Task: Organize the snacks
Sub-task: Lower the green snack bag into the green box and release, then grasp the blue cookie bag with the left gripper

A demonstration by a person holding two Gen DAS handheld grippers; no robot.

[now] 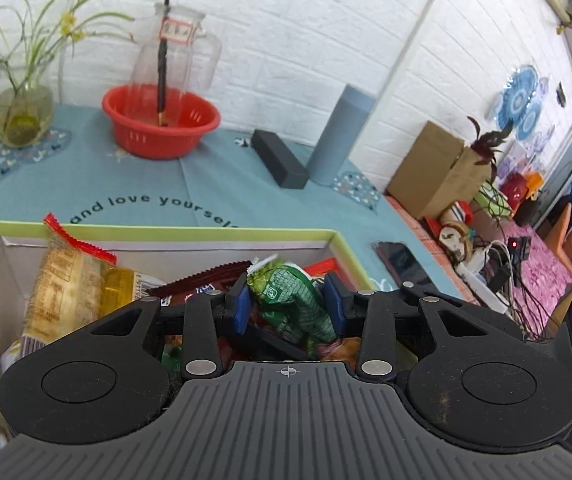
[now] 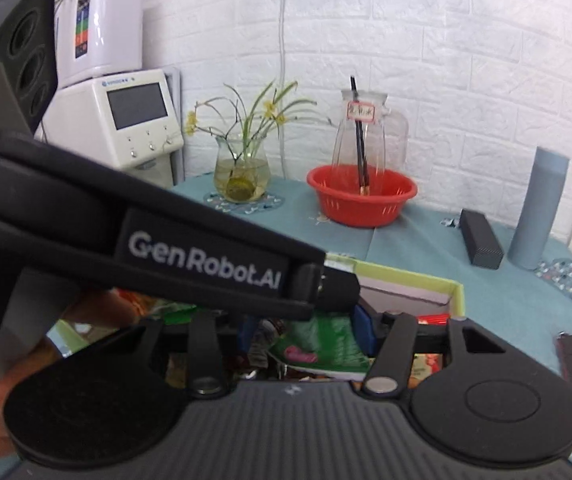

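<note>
The green-rimmed box (image 1: 342, 240) is crowded with snack packets, a tall yellow packet (image 1: 66, 280) standing against its left wall, so little room is left inside; beyond its far rim the teal tablecloth (image 1: 146, 184) lies bare up to the red basket (image 1: 162, 120); that basket, with a glass pitcher (image 1: 174, 44) in it, and the glass vase of flowers (image 1: 22, 112) block the back edge; a black box (image 1: 280, 158) and a grey-blue cylinder (image 1: 338, 136) stand close together at back right; a dark phone (image 1: 400, 260) lies right of the box; in the right wrist view the left gripper's body (image 2: 190, 260) crosses low over the box, barring the left side.
</note>
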